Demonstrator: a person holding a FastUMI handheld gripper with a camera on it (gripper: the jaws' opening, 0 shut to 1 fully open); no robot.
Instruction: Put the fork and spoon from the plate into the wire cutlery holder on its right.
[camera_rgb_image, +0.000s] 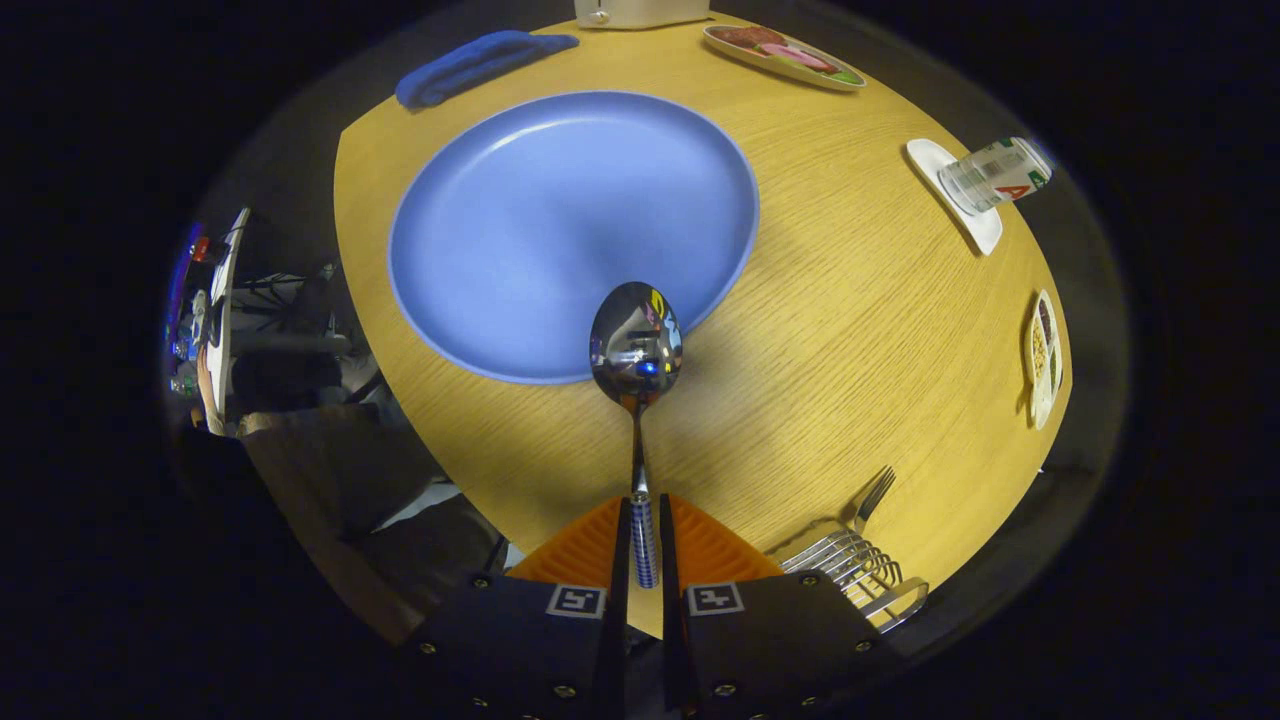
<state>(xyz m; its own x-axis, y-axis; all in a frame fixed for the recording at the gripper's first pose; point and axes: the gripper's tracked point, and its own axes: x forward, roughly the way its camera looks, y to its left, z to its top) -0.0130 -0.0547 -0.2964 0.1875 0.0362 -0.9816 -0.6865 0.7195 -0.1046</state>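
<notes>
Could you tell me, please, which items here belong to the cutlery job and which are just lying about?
Job: spoon clamped in the gripper; fork in the wire cutlery holder; blue plate.

Lying about: blue cloth, cup on its coaster, two small dishes.

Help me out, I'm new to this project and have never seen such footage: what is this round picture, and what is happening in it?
A camera rides on hand-held tongs and looks forward along their two fingers. The fingers are shut on the patterned handle of a shiny metal spoon, lifted above the round wooden table. Beyond it lies an empty blue round plate. Right of the fingers stands a wire cutlery holder with a metal fork already in it. Farther off are a folded blue cloth and a tipped clear cup on a white coaster.
</notes>
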